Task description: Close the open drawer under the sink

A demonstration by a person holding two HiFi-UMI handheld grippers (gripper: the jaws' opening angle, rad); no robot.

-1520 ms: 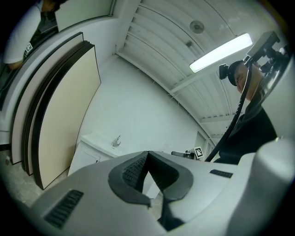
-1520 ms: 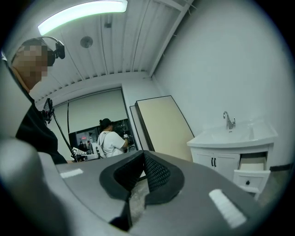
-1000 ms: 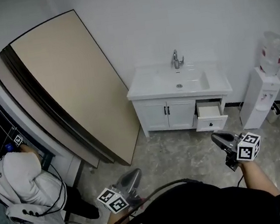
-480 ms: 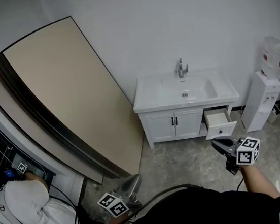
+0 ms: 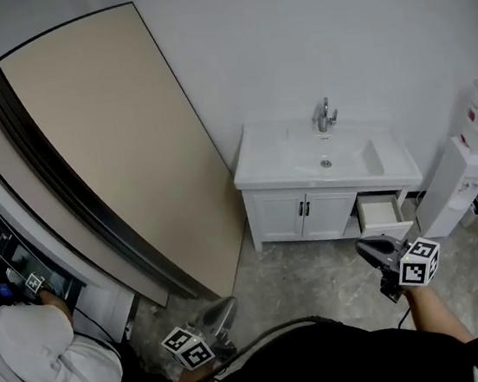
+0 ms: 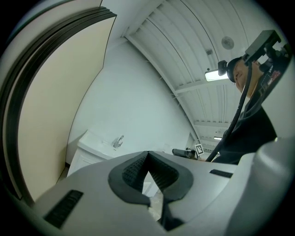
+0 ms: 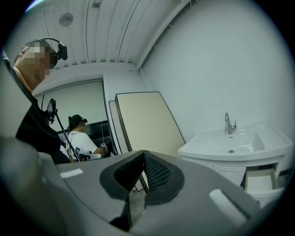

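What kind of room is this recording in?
Likely a lab or workshop mock-up, not a real bathroom: a white sink cabinet against a bare wall, big panels leaning beside it, and a water dispenser on its other side.

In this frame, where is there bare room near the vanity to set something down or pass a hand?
Bare: the countertop left of the basin, and the floor before the vanity, between the leaning boards and the water dispenser. Crowded: the narrow gap between the open drawer and the dispenser.
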